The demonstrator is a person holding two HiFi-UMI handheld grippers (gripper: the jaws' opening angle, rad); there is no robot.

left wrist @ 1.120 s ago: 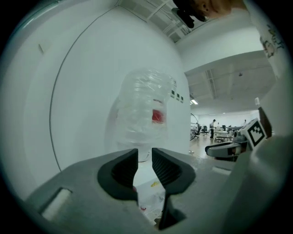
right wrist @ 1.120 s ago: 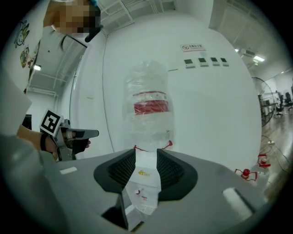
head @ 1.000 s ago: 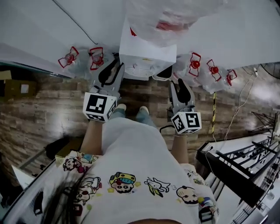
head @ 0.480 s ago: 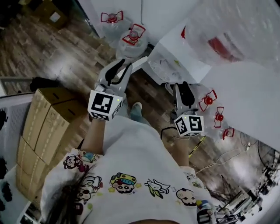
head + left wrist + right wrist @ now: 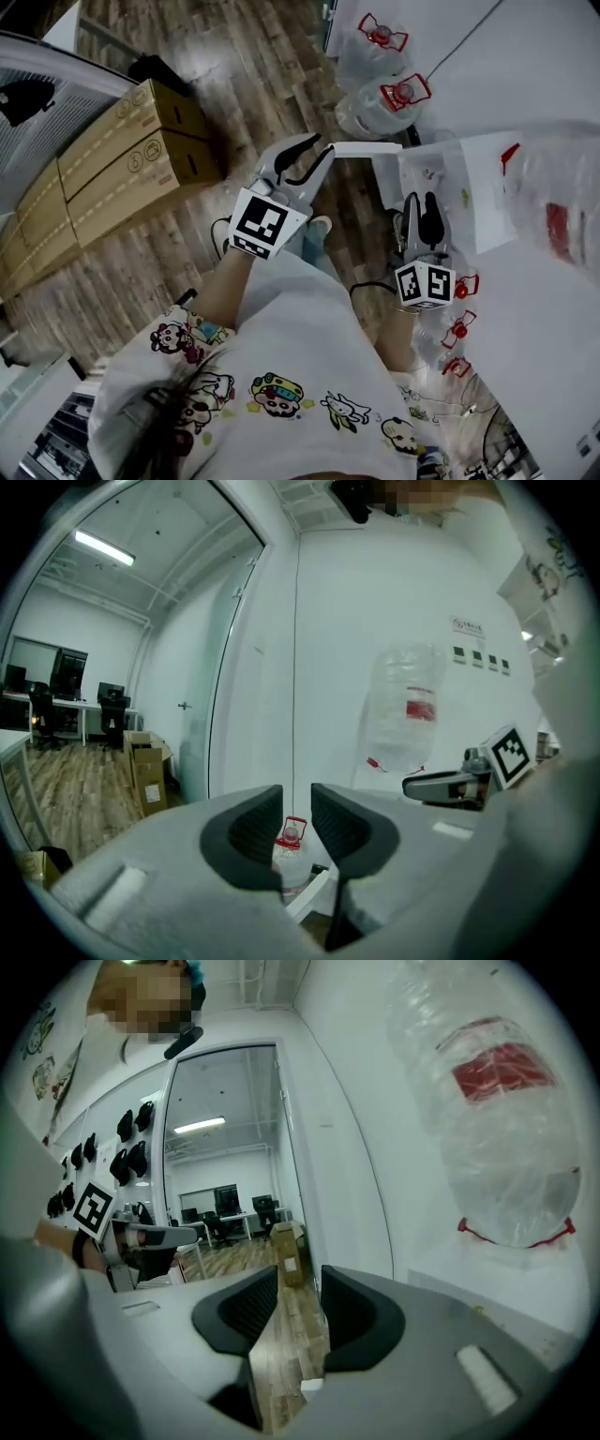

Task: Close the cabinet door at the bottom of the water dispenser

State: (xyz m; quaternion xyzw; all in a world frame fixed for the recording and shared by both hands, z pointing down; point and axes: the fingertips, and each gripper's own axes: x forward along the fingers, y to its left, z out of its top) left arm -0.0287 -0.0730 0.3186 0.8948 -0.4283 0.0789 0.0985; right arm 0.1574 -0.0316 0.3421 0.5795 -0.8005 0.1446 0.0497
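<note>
- The cabinet door (image 5: 364,148) was taken to be the white panel seen edge-on. It swung out to the left from the foot of the water dispenser (image 5: 441,178), which stood at the right of the scene. The door was therefore judged not yet shut.
- The left gripper (image 5: 311,155) was held just beside the door's free end. Whether contact had been made could not be told. Its jaws were parted by a narrow gap, and nothing was gripped between them.
- The right gripper (image 5: 423,202) was held near the dispenser's front, to the right of the door. Its jaws were likewise a little apart and empty, and only the wooden floor (image 5: 234,75) was seen through the gap.
- A push was judged better suited to this step than a grip. The outer face of a left jaw would be laid flat against the panel near its free edge, far from the hinge. The door would then be swept steadily toward the dispenser until it seated flush.
- Rebound of a light door was judged the main risk, so pressure would best be kept on briefly at the end. The right gripper would best be kept clear of the closing gap.
- Farther out, spare water bottles (image 5: 401,94) with red handles stood beyond the door. Cardboard boxes (image 5: 122,150) lay on the floor at the far left.
</note>
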